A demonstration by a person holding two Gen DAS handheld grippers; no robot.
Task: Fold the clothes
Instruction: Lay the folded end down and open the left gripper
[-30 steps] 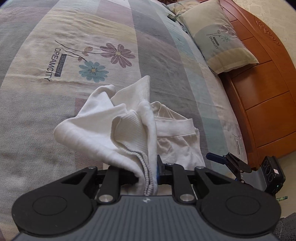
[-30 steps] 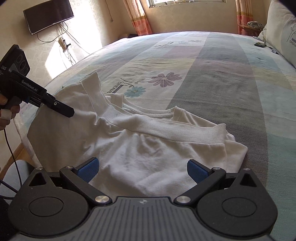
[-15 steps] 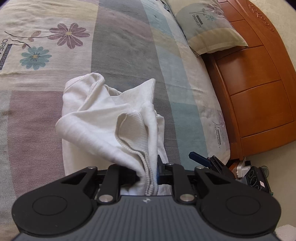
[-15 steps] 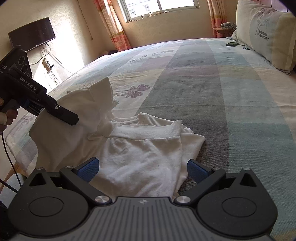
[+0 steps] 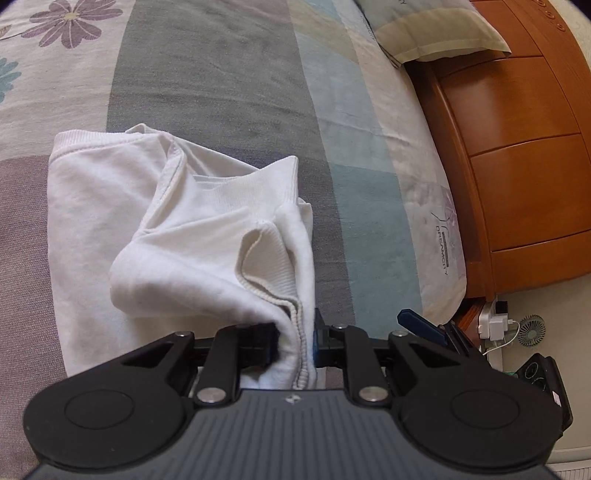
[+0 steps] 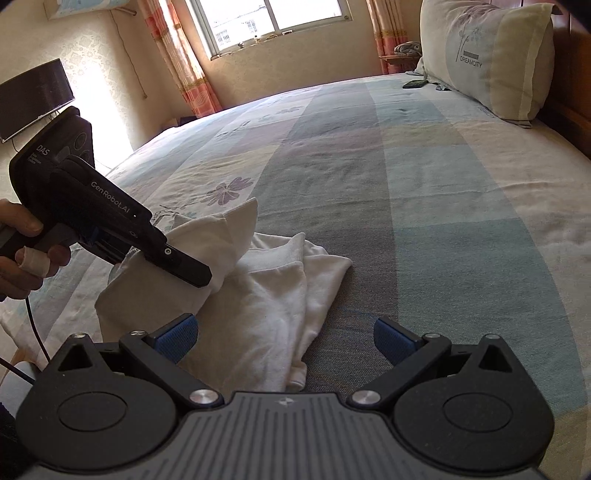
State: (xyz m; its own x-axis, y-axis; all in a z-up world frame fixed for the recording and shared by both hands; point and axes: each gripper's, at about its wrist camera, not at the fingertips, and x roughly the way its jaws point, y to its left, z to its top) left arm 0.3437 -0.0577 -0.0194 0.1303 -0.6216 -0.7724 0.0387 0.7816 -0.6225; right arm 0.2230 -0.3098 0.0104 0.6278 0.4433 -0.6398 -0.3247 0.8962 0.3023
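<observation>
Left tool (image 5: 295,341) clamped on bunched ribbed hem of white garment (image 5: 177,236) near the bed's (image 5: 207,74) side edge, right tool (image 6: 286,338) spread apart and empty: likely to slip out and crumple the fold.

Left wrist: close, steeply down over shirt (image 5: 192,229) on bed (image 5: 221,74), toward headboard (image 5: 517,129). Right wrist: lower angle across bed toward window (image 6: 273,18). Shared: shirt, bed, pillow (image 6: 487,59).
</observation>
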